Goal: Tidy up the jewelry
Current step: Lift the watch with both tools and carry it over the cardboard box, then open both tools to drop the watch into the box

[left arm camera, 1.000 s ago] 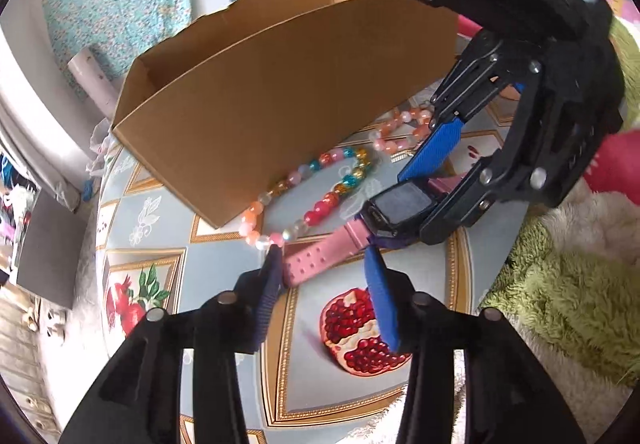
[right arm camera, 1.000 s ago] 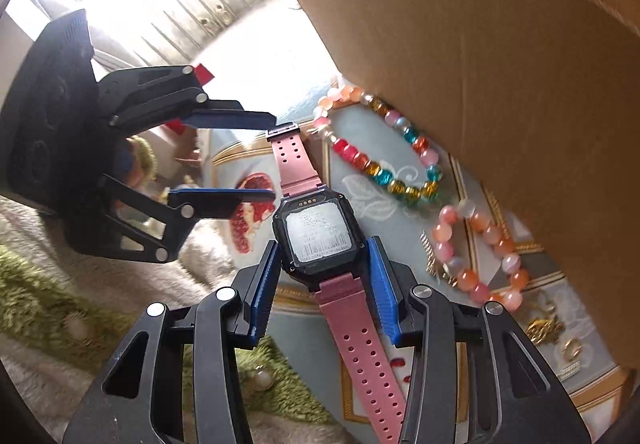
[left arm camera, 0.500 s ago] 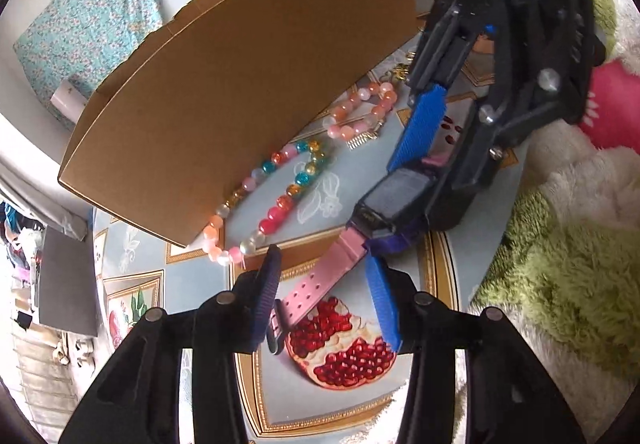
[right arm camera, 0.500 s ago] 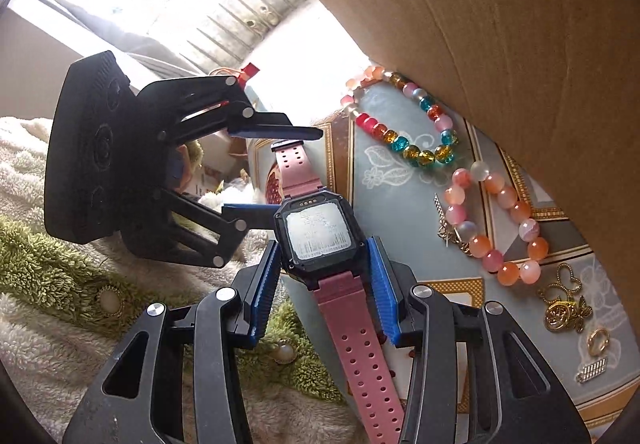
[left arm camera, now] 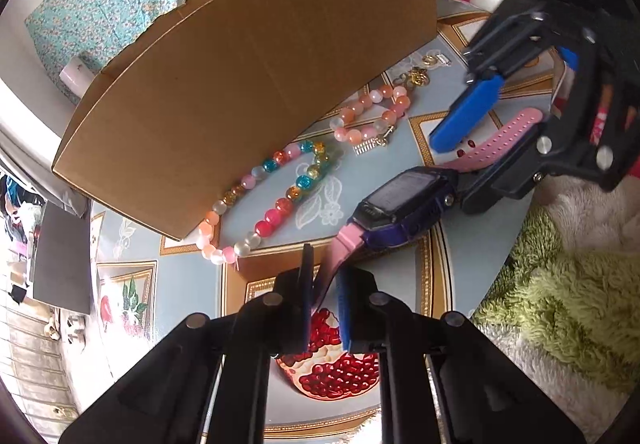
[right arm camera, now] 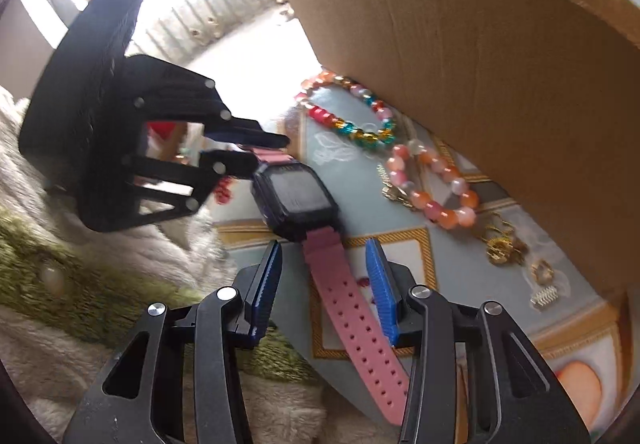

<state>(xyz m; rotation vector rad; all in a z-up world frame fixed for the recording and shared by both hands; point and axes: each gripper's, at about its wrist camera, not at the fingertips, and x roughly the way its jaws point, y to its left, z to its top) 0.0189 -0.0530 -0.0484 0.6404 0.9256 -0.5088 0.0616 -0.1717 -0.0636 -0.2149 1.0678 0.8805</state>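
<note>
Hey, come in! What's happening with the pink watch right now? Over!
Left gripper closing on pink watch strap. Right gripper closing, pads not touching strap between them. Cardboard box close behind, bead bracelets alongside.

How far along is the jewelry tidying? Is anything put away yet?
Nothing visibly put away; the cardboard box hides its inside. In hand: the pink watch, one strap pinched in the closing left tongs, while the right tongs are closing around the other strap without touching it. Left: the multicolour bracelet, the peach bracelet and small gold pieces lying beside the box.
</note>
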